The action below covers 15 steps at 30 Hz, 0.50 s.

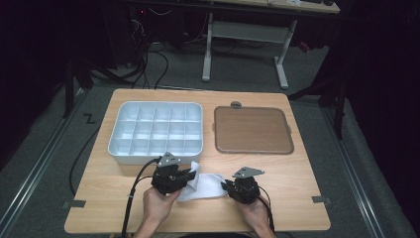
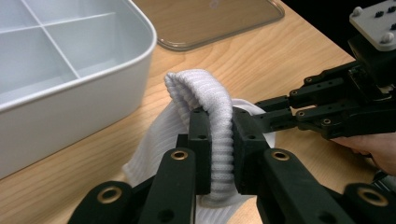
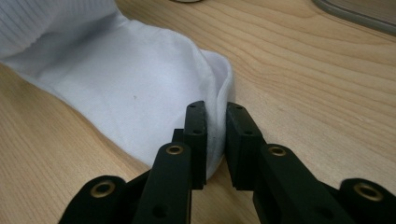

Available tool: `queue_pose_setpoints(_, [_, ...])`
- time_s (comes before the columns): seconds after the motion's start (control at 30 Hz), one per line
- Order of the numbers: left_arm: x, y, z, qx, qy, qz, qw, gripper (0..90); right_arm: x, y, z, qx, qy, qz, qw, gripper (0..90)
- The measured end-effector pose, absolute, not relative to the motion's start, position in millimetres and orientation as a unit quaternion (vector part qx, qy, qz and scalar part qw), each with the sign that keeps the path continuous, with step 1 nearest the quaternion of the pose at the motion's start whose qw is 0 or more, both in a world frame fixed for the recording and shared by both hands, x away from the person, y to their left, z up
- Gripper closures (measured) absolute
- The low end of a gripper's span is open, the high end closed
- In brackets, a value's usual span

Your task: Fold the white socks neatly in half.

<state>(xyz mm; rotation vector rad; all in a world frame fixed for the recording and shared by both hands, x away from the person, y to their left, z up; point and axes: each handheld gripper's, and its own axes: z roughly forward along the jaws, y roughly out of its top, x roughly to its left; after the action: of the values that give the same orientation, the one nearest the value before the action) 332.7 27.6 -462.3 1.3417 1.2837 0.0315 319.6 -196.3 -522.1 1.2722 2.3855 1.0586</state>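
Observation:
A white sock [image 1: 204,184] lies on the wooden table near its front edge, between my two grippers. My left gripper [image 1: 190,174] is shut on the sock's ribbed cuff [image 2: 201,88], which is pinched between the jaws [image 2: 219,116] and lifted into a fold. My right gripper [image 1: 225,186] is shut on the thin edge at the sock's other end [image 3: 126,79], with the cloth squeezed between its pads [image 3: 215,109]. In the left gripper view, the right gripper [image 2: 261,109] reaches in from the right and touches the sock.
A white compartment box [image 1: 153,103] stands just beyond the left gripper, its near wall close to the sock. A flat lid [image 1: 252,130] lies to its right, with a small grey round piece [image 1: 236,104] behind. A person's hands hold both grippers at the table's front edge.

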Motion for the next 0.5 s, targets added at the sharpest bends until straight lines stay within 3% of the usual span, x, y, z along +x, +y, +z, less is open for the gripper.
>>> queue_pose_setpoints(0.5, [334,-8,-481,0.621,0.538,0.017,0.57,80.1,321,-191,-524,0.434,0.816,0.364,0.117,80.3])
